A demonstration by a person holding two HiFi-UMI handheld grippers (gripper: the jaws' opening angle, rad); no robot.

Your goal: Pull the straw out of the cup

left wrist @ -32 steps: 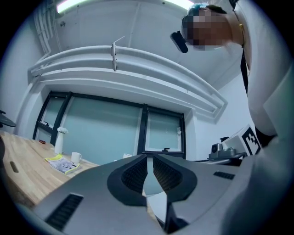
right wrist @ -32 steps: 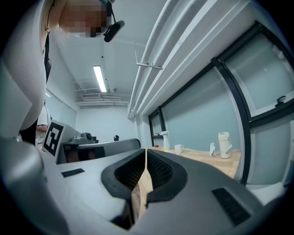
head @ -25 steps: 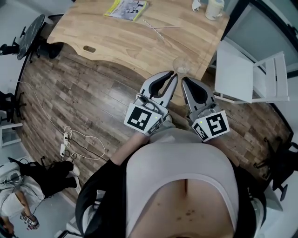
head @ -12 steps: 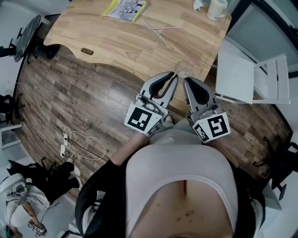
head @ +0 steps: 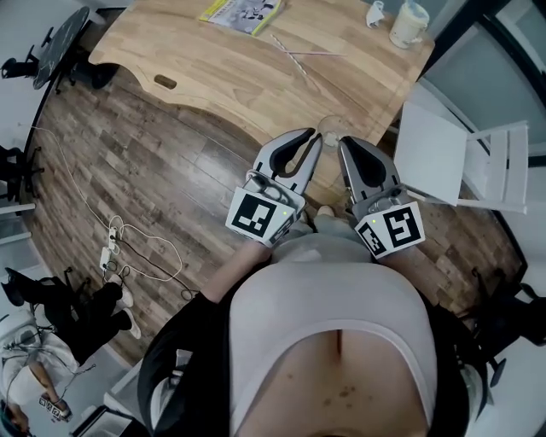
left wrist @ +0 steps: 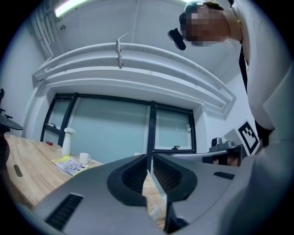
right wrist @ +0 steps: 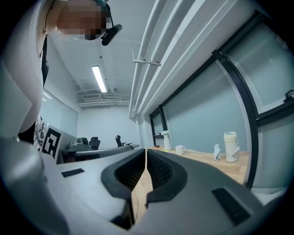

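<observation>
- The person's left claw (head: 316,139) and right claw (head: 344,145) point level at the near edge of the wooden bench (head: 213,68). A clear cup (head: 333,127) stands there, just beyond the two tips and between them.
- In each gripper view the jaws are pressed together with nothing between the pads, so we read both claws as closed and empty.
- Neither claw looks clearly nearer the cup. It sits just past both tips and off the line of each, to the right of the left claw and to the left of the right one.
- We can see no straw standing in the cup. The glass is small and transparent from the head view, so we cannot rule out a straw inside, nor say whether the cup holds any liquid.
- Two thin pale sticks (head: 317,54) lie flat and crossed on the bench, well beyond the cup. One runs roughly across the picture and the other slants away from the cup towards the far side. We take them for straws, which would mean the pull is already done, but they are too fine to be sure.
- If a straw is upright in the cup, we judge that a claw must first open, since both are closed, then close on the stem above the rim and lift along its length.
- Further beyond the cup, at the far edge of the bench, are a yellow magazine (head: 241,10) and a pale mug (head: 408,23).
- A white chair (head: 452,145) stands to the right of the cup, off the bench.
</observation>
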